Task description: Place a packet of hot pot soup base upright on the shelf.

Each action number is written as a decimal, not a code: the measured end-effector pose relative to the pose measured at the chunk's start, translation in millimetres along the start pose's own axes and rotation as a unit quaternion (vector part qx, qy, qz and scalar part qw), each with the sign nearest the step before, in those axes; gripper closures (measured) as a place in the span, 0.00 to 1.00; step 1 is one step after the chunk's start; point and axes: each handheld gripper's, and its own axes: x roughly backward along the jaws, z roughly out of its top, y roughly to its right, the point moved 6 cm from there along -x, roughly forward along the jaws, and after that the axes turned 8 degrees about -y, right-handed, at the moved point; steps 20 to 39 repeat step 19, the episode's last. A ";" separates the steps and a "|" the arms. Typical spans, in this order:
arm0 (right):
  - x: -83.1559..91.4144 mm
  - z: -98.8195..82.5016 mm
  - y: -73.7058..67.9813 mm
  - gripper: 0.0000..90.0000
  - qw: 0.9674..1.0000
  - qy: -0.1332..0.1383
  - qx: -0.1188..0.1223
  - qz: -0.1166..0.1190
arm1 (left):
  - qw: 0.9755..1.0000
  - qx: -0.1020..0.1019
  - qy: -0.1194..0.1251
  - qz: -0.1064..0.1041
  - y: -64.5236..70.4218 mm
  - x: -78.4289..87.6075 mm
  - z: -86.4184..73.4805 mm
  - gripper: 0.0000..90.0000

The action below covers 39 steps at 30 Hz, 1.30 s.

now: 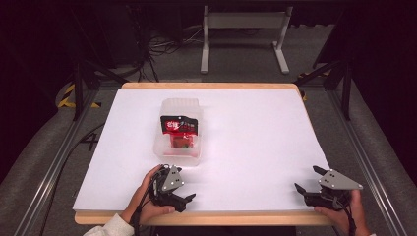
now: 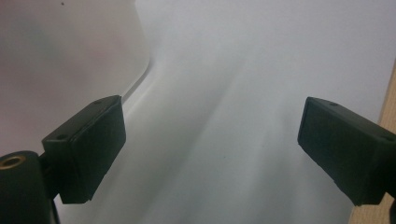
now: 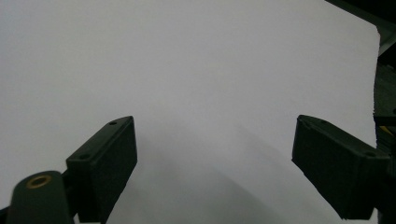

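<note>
A clear plastic container stands left of centre on the white-covered table, with a red and black snack packet resting in it. My left gripper lies near the front edge just in front of the container, held in a hand and pointing right, jaws open and empty. In the left gripper view the left gripper stands open over bare white surface, with the container's blurred wall at the upper left. My right gripper sits at the front right corner pointing left; the right gripper is open with nothing between its jaws.
The table's wooden front edge runs just behind both grippers and shows as a wooden strip in the left gripper view. Metal rails flank the table. A white stand and cables lie on the floor beyond.
</note>
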 end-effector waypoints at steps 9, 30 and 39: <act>-0.1 0.8 0.5 0.16 1.000 0.003 0.000 0.000 | 1.000 -0.002 -0.005 -0.001 -1.1 -2.5 0.5 0.09; -0.4 1.1 1.3 0.16 1.000 0.004 0.001 0.000 | 1.000 -0.002 -0.012 -0.002 -2.4 -4.6 0.0 0.09; -0.4 1.1 1.3 0.16 1.000 0.004 0.001 0.000 | 1.000 -0.002 -0.012 -0.002 -2.4 -4.6 0.0 0.09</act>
